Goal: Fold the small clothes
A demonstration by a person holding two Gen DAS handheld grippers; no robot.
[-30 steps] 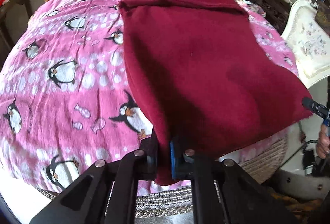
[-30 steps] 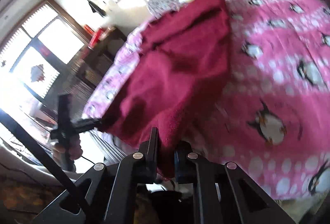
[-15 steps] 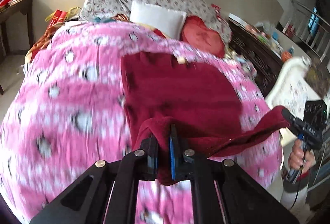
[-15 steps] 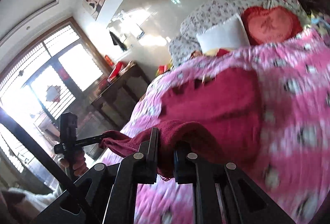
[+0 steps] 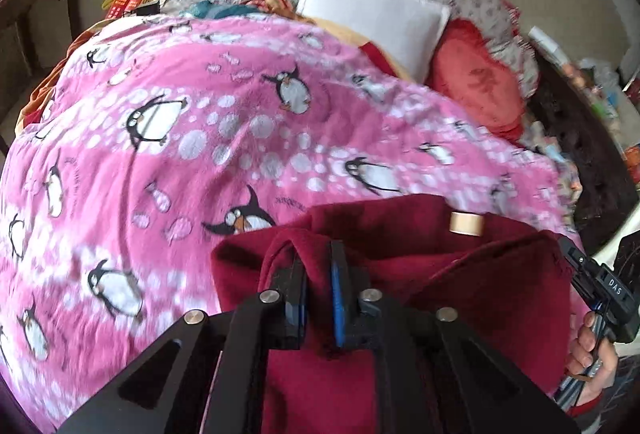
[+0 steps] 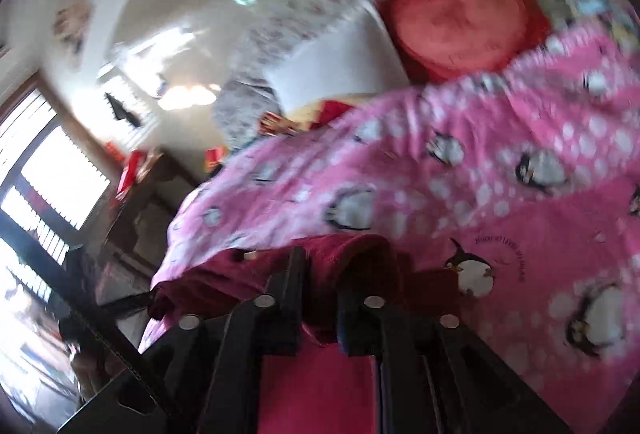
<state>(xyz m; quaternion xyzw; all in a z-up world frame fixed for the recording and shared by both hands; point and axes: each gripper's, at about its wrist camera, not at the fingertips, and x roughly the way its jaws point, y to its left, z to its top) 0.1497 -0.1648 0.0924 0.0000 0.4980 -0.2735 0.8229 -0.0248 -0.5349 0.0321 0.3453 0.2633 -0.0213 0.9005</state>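
Covering bed, pink penguin blanket (image 5: 168, 154), white pillow (image 5: 372, 18)

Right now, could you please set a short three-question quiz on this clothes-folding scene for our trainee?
1. True or false: the dark red garment lies on a pink penguin-print blanket.
2. What is between the fingers of the left gripper: A) a white pillow, B) a fold of the garment, C) nothing?
3. What colour is the heart-shaped cushion beside the white pillow?

Key
1. True.
2. B; its jaws are opening.
3. Red.
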